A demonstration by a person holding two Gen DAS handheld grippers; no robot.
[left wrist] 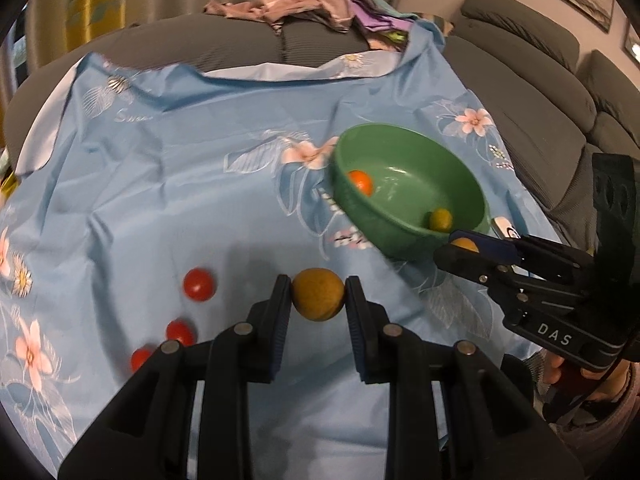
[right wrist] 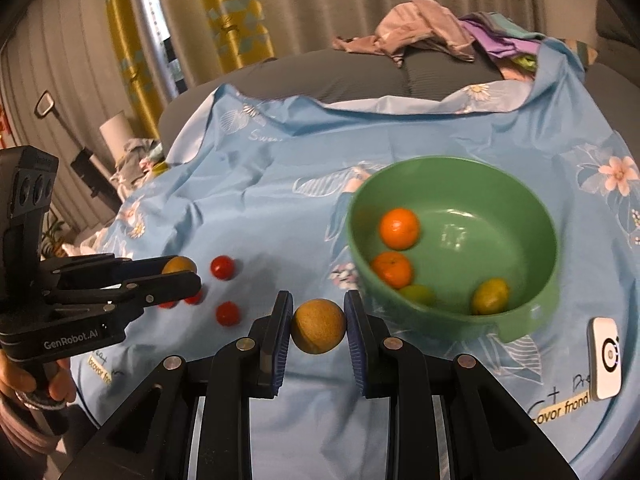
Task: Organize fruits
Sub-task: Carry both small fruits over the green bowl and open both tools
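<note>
1. Each claw grips a brown-yellow fruit: left claw (left wrist: 318,296) on one fruit (left wrist: 318,294), right claw (right wrist: 318,326) on another (right wrist: 318,326), probably bound for the green bowl (right wrist: 532,216).
2. The bowl holds two oranges (right wrist: 399,228) and green-yellow fruits.
3. Red tomatoes (left wrist: 199,284) lie on the blue floral cloth (left wrist: 180,184) near its left edge, over a grey sofa.

Bowl (right wrist: 452,248) sits on the cloth (right wrist: 280,184), right side; four fruits (right wrist: 399,228) inside it. Tomatoes (right wrist: 222,267) lie on the cloth left of the bowl. Clothes pile (right wrist: 432,32) behind, on the couch (left wrist: 532,92).
</note>
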